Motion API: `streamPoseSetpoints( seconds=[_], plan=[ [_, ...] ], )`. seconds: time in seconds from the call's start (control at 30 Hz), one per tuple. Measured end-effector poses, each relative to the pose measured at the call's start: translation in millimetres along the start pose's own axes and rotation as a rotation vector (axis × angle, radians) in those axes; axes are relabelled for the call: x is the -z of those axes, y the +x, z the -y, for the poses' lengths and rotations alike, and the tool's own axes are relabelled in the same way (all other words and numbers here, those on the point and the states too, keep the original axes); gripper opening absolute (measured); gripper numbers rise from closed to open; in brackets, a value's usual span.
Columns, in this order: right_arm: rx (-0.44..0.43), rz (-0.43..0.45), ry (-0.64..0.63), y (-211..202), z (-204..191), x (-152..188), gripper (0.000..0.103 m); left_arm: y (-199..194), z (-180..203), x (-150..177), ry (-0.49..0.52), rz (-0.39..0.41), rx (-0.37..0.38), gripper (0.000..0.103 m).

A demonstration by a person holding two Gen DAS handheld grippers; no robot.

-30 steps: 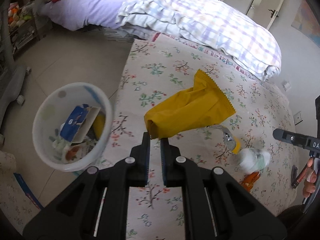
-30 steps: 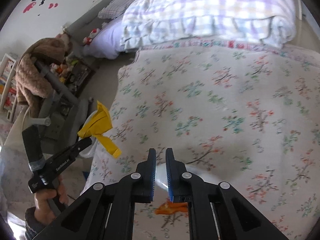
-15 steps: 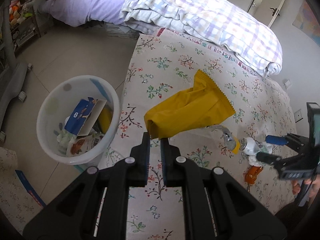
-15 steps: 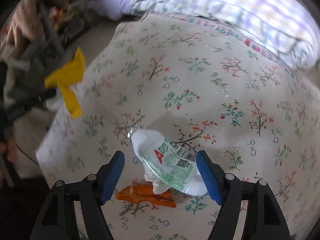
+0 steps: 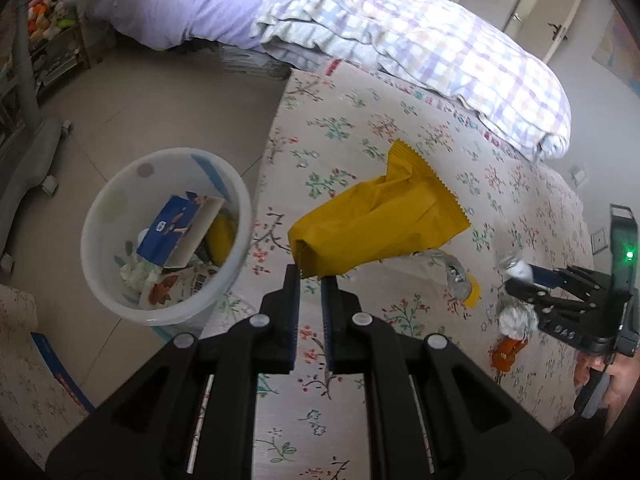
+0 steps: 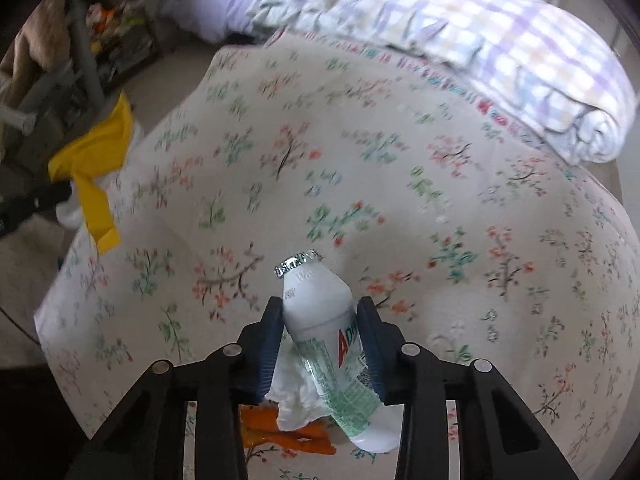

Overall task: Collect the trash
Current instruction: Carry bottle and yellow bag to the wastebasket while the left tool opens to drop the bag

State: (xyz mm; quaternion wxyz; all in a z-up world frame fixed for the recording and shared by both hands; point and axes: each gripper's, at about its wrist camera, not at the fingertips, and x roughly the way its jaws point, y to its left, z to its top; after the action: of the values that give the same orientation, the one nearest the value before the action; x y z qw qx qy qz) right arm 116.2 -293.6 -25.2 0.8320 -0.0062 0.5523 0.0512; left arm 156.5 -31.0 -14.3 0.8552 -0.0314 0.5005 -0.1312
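- Left gripper (image 5: 310, 277): jaws clamped on the lower corner of a yellow snack bag (image 5: 378, 225); bag held in the air above the floral bedsheet (image 5: 352, 128), near the bed's edge; white trash bin (image 5: 120, 280) stands on the floor just beside the bed, holding a blue carton (image 5: 176, 226) and other wrappers.
- Right gripper (image 6: 318, 314): jaws have just been closing; blue pads now press both sides of a small white drink bottle (image 6: 320, 312), foil cap (image 6: 298, 262) pointing away from the camera.
- Beneath the bottle: crumpled white tissue (image 6: 294, 394); orange wrapper (image 6: 280, 434) on the sheet.
- Plaid quilt (image 6: 460, 32) lies folded at the bed's far end.
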Motion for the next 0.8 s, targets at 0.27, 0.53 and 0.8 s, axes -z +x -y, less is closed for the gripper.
streamPoseSetpoints(
  seconds=[0.27, 0.53, 0.8],
  plan=[
    [-0.054, 0.133, 0.102, -33.8, 6.9, -13.7, 0.037, -11.4, -27.4, -4.3, -0.104, 0.033, -0.027, 0.012],
    [-0.132, 0.253, 0.124, -61.5, -16.0, -27.1, 0.037, -22.7, -66.2, -6.1, -0.213, 0.069, -0.104, 0.013],
    [-0.185, 0.309, 0.108, -67.3, -45.4, -33.7, 0.037, -15.1, -104.5, -2.0, -0.279, 0.032, -0.221, 0.075]
  ],
)
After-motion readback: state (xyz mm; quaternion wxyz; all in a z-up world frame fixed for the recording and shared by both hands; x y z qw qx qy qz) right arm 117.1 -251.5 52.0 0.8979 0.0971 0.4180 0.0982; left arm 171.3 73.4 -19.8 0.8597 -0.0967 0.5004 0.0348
